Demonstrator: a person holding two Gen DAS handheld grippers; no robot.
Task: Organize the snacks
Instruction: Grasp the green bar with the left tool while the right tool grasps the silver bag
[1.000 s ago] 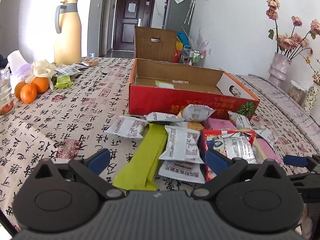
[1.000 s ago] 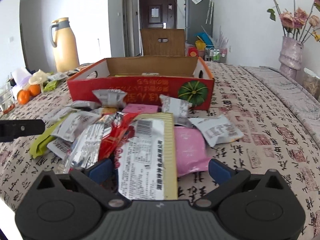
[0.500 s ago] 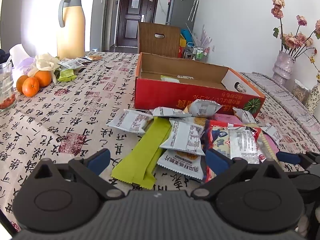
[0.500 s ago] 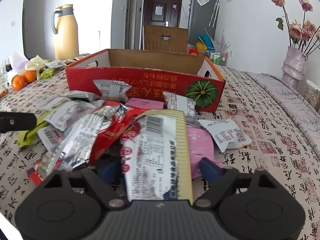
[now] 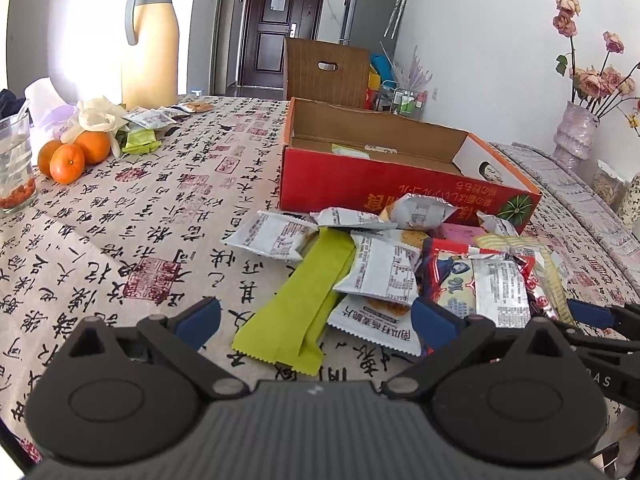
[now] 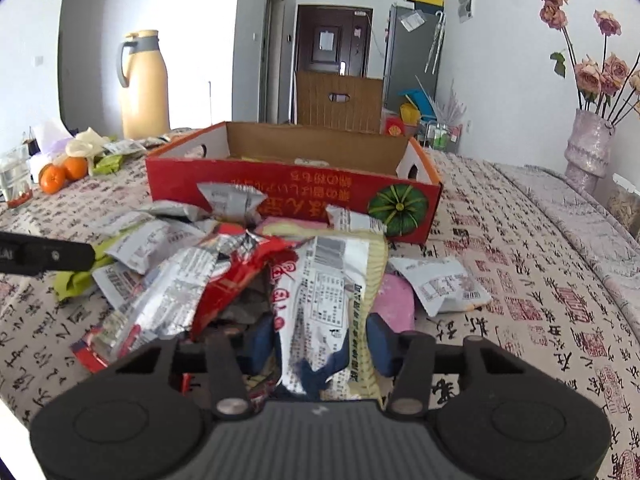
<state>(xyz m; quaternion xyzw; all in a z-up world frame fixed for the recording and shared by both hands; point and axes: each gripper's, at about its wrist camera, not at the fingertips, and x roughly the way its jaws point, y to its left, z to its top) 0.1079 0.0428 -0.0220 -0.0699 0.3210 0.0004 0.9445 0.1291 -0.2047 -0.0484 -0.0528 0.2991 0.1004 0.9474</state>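
Note:
A pile of snack packets lies on the tablecloth in front of an open red cardboard box point(image 5: 400, 184) point(image 6: 288, 188). My right gripper point(image 6: 316, 344) is shut on a pale yellow packet with a white label point(image 6: 332, 296) and lifts its near end, with a red and silver packet point(image 6: 224, 276) leaning against it. The yellow packet also shows in the left wrist view point(image 5: 548, 272). My left gripper point(image 5: 316, 316) is open and empty, just short of a green packet point(image 5: 308, 296) and a white packet point(image 5: 380, 264).
A yellow thermos point(image 5: 150, 40), oranges point(image 5: 74, 154), a glass point(image 5: 14, 168) and small packets stand at the far left. A vase of dried roses point(image 6: 588, 148) stands at the right. A wooden chair back point(image 6: 338, 100) rises behind the box.
My right gripper has closed on the yellow packet and raised it, tipping the red and silver packet. My left gripper stayed open and pulled back slightly.

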